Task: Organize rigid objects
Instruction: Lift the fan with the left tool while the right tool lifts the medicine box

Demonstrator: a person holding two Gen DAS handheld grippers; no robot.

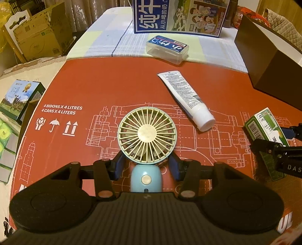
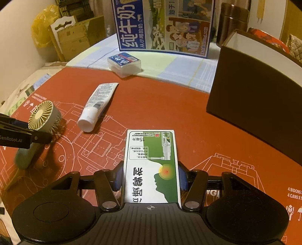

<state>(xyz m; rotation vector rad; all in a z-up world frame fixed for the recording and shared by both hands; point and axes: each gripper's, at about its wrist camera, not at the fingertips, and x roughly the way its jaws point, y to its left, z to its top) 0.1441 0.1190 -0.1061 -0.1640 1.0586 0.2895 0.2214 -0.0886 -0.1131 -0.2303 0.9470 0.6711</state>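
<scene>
I am holding both grippers low over the red printed cardboard sheet (image 1: 132, 83). The left gripper (image 1: 146, 165) is sitting with its blue pads on either side of the small handheld fan (image 1: 147, 133), jaws narrowed around the neck where the cream grille meets the pale blue handle; the pads look to be pressing it, the fan lying flat, head pointing far. The right gripper (image 2: 151, 178) is clamping the green-and-white medicine box (image 2: 151, 165) by its long sides, jaws partly open to the box's width, box pointing far. Between the two, farther out, a white tube (image 1: 186, 99) is lying slantwise, cap toward me. Beyond it, at the sheet's far edge, a clear plastic case (image 1: 168, 49) is resting on the checked cloth, near the blue milk carton (image 1: 179, 17). A dark brown open box (image 2: 258, 94) is standing far right
</scene>
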